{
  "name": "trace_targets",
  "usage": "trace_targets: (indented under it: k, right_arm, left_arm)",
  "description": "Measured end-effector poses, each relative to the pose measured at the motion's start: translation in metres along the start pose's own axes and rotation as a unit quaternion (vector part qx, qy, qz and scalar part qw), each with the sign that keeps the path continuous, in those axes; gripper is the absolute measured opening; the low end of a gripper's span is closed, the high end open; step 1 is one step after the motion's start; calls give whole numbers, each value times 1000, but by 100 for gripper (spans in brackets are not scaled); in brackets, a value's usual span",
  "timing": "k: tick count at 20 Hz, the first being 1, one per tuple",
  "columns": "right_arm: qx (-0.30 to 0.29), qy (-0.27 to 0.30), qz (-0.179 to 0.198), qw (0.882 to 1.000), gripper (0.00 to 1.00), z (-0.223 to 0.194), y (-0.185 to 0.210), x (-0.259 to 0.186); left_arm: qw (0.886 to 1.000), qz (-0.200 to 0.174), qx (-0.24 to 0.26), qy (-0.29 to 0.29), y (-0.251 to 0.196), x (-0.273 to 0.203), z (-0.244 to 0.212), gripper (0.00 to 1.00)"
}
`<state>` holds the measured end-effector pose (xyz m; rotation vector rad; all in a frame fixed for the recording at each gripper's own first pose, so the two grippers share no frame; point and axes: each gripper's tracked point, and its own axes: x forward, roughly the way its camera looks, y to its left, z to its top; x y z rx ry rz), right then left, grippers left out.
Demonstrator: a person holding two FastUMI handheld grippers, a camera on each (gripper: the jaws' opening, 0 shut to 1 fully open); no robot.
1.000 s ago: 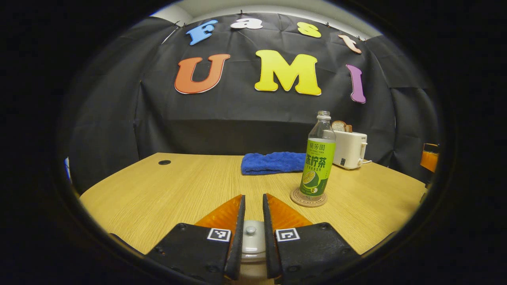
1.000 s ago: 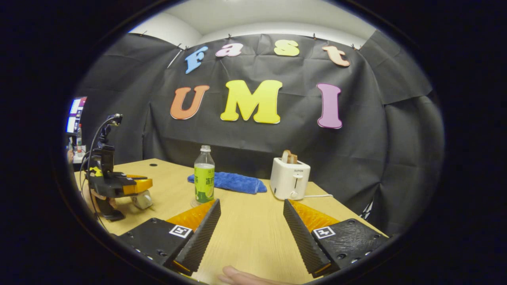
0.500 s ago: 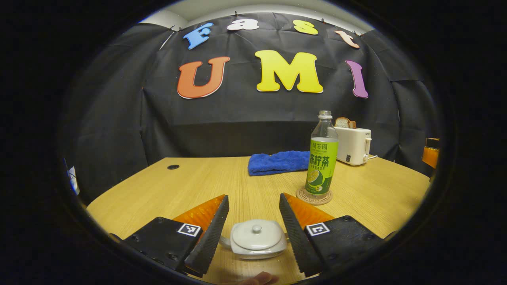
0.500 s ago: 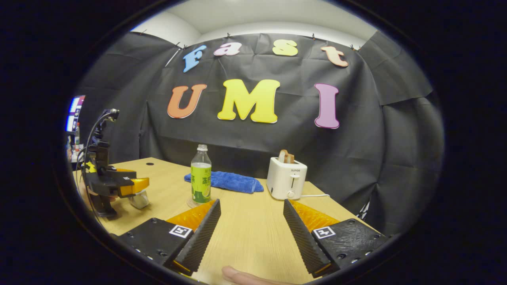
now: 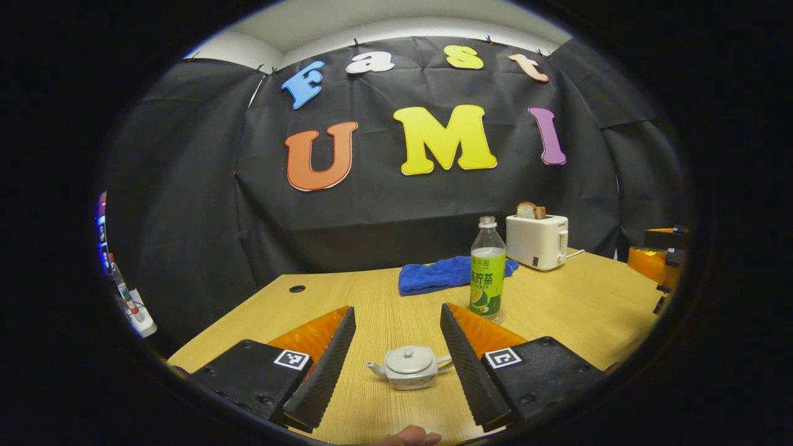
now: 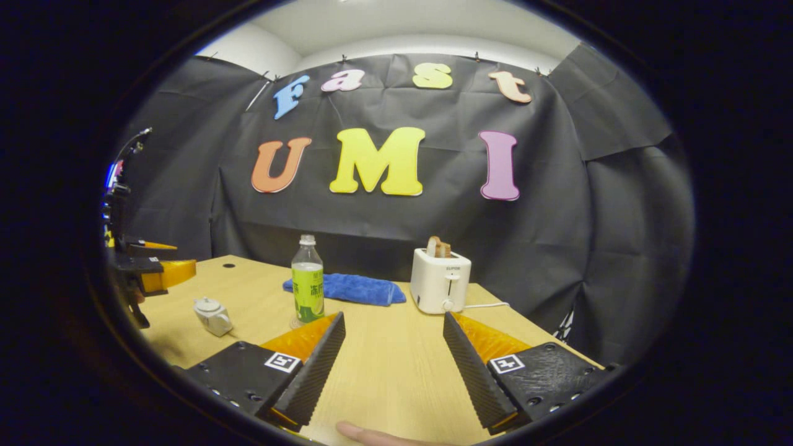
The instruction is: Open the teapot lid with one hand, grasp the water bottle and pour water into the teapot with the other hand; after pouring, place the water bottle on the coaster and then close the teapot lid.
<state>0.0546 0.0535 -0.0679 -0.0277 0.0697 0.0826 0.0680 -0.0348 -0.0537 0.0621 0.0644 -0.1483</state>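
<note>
1. In front of me a black cloth wall (image 6: 396,235) hangs in folds, pinned along its top edge.
2. Above it I see a pale ceiling (image 6: 421,25), evenly lit.
3. My work surface is a light wooden table (image 5: 576,310) with a small round hole (image 5: 297,288) near its far left corner.
4. At the left edge there may be a lit screen (image 6: 113,173); it is too small to tell.
</note>
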Motion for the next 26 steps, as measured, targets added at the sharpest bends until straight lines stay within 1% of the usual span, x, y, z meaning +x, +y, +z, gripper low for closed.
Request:
trace_targets:
  k: [1,2,3,5,6,8,9,10,11,12,15,16,18,19,20,21,22,23,24,25,26]
  right_arm:
    - [5,6,0,1000,95,2,-1,-5]
    - [12,9,1,1000,97,7,0,-11]
    - [18,9,1,1000,95,12,0,-18]
    - [22,6,0,1000,95,22,0,-33]
    - [19,3,-6,1000,97,28,-2,-40]
    - [12,0,-20,1000,97,34,-6,-53]
    - [10,-1,-21,1000,95,35,-2,-62]
    - [9,-1,-18,1000,97,37,2,-69]
    - [8,-2,-12,1000,95,38,5,-76]
    - [7,-8,-6,1000,95,43,10,-83]
    - [-10,-27,-10,1000,95,52,10,-96]
    - [-10,-37,-7,999,95,57,11,-100]
    - [2,-49,3,999,95,63,19,-105]
    - [5,-50,7,999,97,61,20,-105]
    - [2,-46,6,999,97,59,20,-104]
    - [4,-38,3,999,95,54,17,-100]
    - [7,-30,5,1000,95,50,18,-98]
    - [9,-21,11,1000,97,46,23,-96]
    - [10,-12,14,1000,95,42,23,-94]
    - [11,-11,18,1000,97,42,24,-93]
    - [9,-11,22,1000,95,42,25,-92]
  left_arm:
    - [1000,1,3,-6,-2,-10,9,87]
    - [1000,-2,6,-12,-6,-22,16,87]
    - [1000,-7,9,-20,-12,-32,22,87]
    - [1000,-2,14,-25,-15,-50,31,87]
    - [1000,-3,16,-27,-18,-57,35,87]
    - [1000,-3,14,-21,-20,-74,36,87]
    - [1000,-3,8,-23,-21,-82,37,87]
    - [1000,-6,8,-20,-24,-87,40,87]
    - [1000,-1,8,-12,-23,-92,39,87]
    - [1000,-2,8,-14,-23,-98,42,87]
    - [999,-15,10,-27,-31,-113,53,87]
    - [1000,-11,5,-27,-29,-117,56,87]
    - [999,2,-10,-41,-24,-122,64,87]
    - [999,2,-12,-48,-25,-123,69,87]
    - [999,2,-11,-49,-27,-121,68,87]
    - [999,5,-9,-47,-26,-122,66,87]
    - [999,6,-11,-46,-25,-122,65,87]
    - [999,6,-13,-44,-25,-121,64,87]
    - [999,6,-16,-42,-26,-119,63,87]
    - [999,6,-19,-42,-25,-118,62,87]
    - [999,7,-19,-42,-25,-118,62,87]
